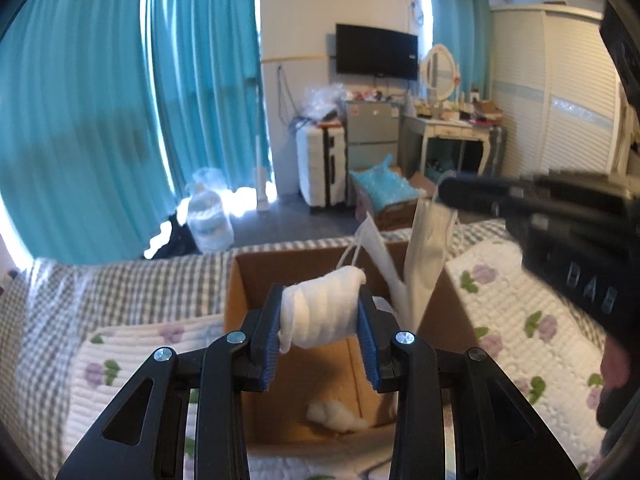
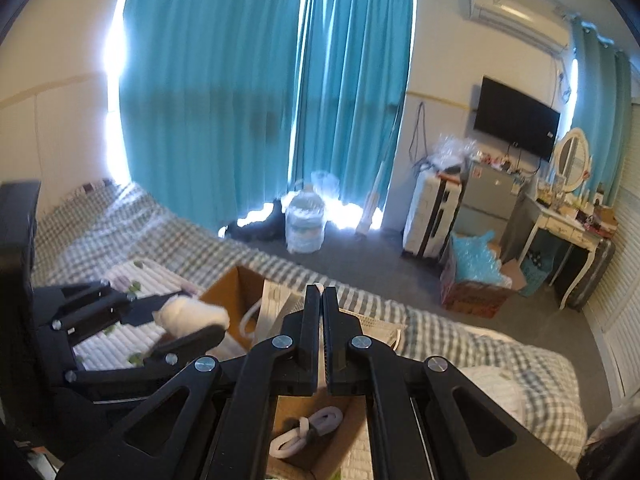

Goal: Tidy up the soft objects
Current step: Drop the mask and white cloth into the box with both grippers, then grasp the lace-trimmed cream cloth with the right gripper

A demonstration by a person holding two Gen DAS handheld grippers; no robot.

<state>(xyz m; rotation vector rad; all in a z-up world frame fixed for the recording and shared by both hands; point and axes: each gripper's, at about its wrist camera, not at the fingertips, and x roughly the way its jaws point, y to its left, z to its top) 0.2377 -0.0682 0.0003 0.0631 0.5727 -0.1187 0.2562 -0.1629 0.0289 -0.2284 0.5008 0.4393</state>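
My left gripper [image 1: 322, 312] is shut on a rolled white cloth [image 1: 322, 312] and holds it above an open cardboard box [image 1: 256, 280] on the bed. The roll and left gripper also show in the right wrist view [image 2: 192, 316]. My right gripper [image 2: 321, 289] is shut on the ear loop of a white face mask [image 1: 428, 256], which hangs down into the box. In the left wrist view the right gripper [image 1: 444, 192] comes in from the right. A white cotton wad [image 1: 336, 416] lies on the box floor. A white cord bundle [image 2: 308, 430] lies in the box too.
The box sits on a floral quilted mat [image 1: 532, 320] over a checked bedsheet [image 1: 120, 284]. Beyond the bed are teal curtains [image 1: 120, 100], a water jug [image 1: 208, 216], a white suitcase [image 1: 320, 168], a dressing table [image 1: 452, 128] and a wardrobe [image 1: 560, 88].
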